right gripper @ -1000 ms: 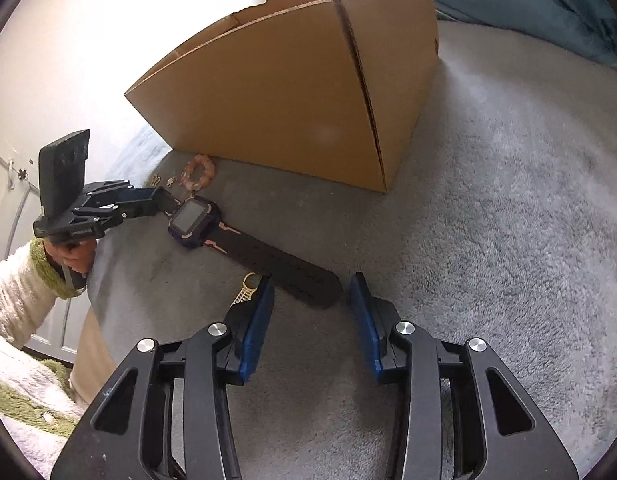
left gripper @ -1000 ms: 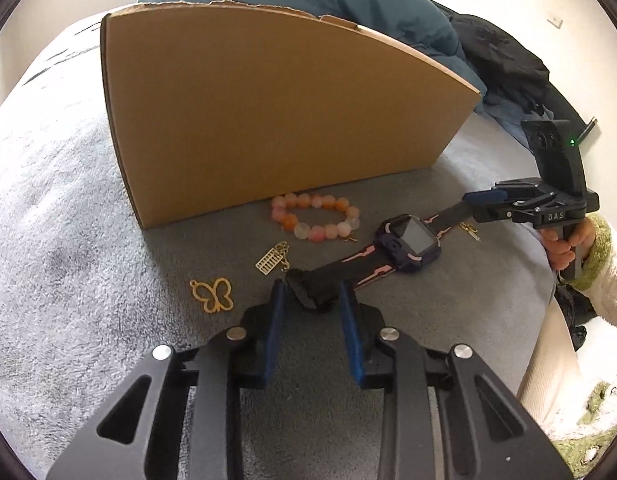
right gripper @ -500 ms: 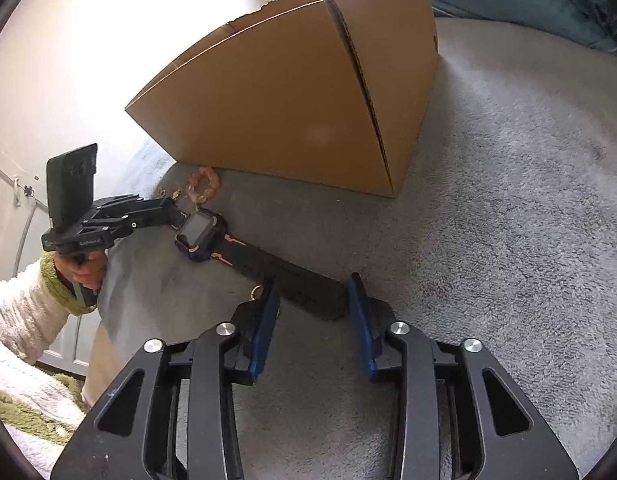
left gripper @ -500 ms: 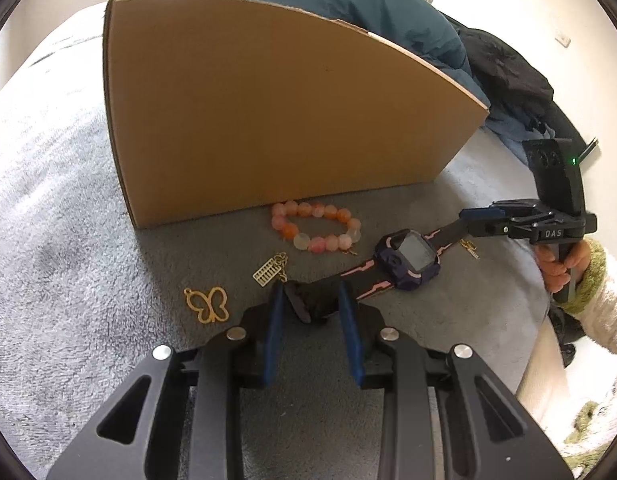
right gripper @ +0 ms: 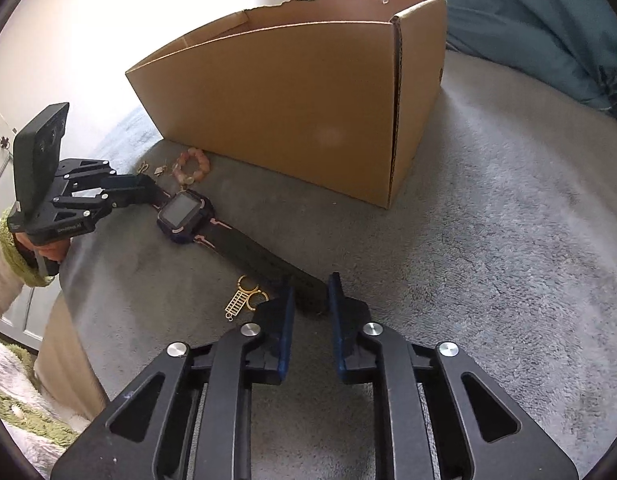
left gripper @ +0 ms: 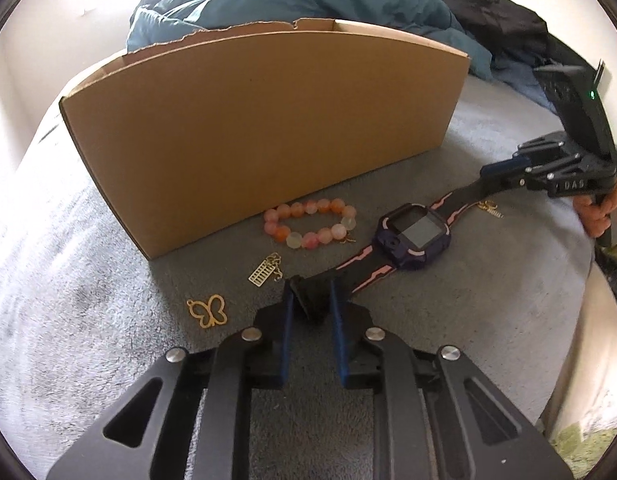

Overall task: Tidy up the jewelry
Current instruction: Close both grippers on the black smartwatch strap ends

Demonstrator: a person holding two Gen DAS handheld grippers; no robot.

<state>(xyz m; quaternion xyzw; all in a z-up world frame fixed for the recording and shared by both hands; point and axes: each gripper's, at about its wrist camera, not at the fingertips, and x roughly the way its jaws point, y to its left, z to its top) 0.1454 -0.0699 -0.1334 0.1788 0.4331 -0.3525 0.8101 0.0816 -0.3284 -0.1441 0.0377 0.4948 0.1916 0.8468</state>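
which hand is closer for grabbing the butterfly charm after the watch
Left. The butterfly charm lies just beside the left gripper; the right gripper sits at the watch strap's far end. Both grip the strap now.

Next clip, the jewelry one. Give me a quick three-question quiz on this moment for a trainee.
1. True or false: the pink beaded bracelet lies outside the brown cardboard box, on the grey fleece blanket.
2. The left gripper is shut on: A) a gold butterfly charm; B) a strap end of the dark purple-and-pink smartwatch; C) nothing.
3. Fill in: the smartwatch's other strap end sits between the fingers of the ____ gripper.
Key: 1 true; 2 B; 3 right gripper.
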